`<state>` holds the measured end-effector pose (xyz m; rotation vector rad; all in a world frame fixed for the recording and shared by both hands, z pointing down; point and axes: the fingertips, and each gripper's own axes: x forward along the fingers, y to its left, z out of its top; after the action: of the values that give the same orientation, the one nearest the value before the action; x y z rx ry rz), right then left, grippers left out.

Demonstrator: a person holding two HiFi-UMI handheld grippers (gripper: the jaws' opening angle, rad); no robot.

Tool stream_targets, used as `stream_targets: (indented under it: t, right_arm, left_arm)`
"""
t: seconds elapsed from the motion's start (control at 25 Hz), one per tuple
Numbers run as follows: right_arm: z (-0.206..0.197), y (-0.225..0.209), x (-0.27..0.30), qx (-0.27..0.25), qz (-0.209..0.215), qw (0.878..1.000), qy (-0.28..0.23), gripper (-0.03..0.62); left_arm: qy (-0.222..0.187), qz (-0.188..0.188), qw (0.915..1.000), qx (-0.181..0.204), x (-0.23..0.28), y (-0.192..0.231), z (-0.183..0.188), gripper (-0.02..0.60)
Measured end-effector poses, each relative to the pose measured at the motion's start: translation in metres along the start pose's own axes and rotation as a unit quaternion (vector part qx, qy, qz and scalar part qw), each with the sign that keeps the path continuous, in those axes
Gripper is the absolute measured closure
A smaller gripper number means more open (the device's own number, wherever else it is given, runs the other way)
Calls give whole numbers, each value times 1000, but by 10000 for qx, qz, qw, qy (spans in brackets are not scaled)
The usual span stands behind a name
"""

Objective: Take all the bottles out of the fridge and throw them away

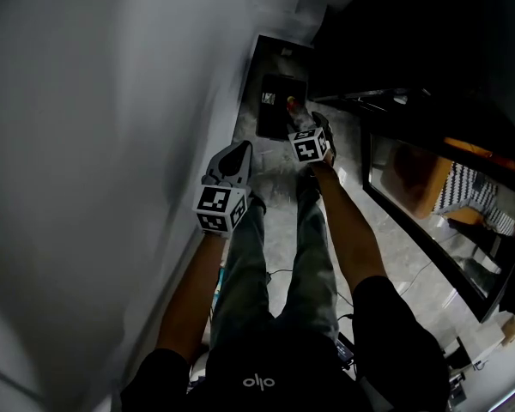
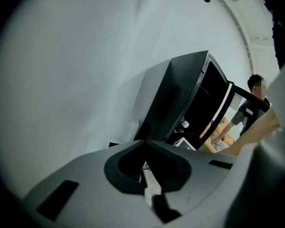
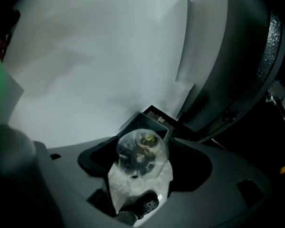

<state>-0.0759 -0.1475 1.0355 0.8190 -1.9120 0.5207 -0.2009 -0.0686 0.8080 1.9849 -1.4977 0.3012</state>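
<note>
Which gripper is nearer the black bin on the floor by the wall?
Right. The right gripper, shut on a clear bottle, is just short of the black bin. The left gripper, shut and empty, is farther back, beside the wall.

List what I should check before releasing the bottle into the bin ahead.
1. Grip: ok. The right gripper holds the clear bottle between its jaws.
2. Aim: ok. The black bin shows straight beyond the bottle, against the wall.
3. Over the bin: not ok. It lies ahead on the floor, not under the bottle.
4. Room in the bin: cannot tell. Its top is open, but how full it is does not show.
5. Left gripper: ok. Jaws shut, nothing between them.
6. Fridge door: ok. It stands open.
</note>
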Motion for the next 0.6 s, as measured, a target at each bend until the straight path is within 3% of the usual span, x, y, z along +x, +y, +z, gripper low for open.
stream_targets:
  t: [0.28,0.52,0.6]
  right_arm:
    - [-22,20,-21,5,294,9993,245,246]
    - [-25,18,-108,304,233,9993,12,252]
    - [-15,10,-149,422,129,9988,-209,303]
  left_arm:
    - [109,-37,9999,-20,-6,-8,7,581]
    - [17,-103,9999,58,-23,-32,44,581]
    - [-53,-149,9998,89,-29,-46,62,581]
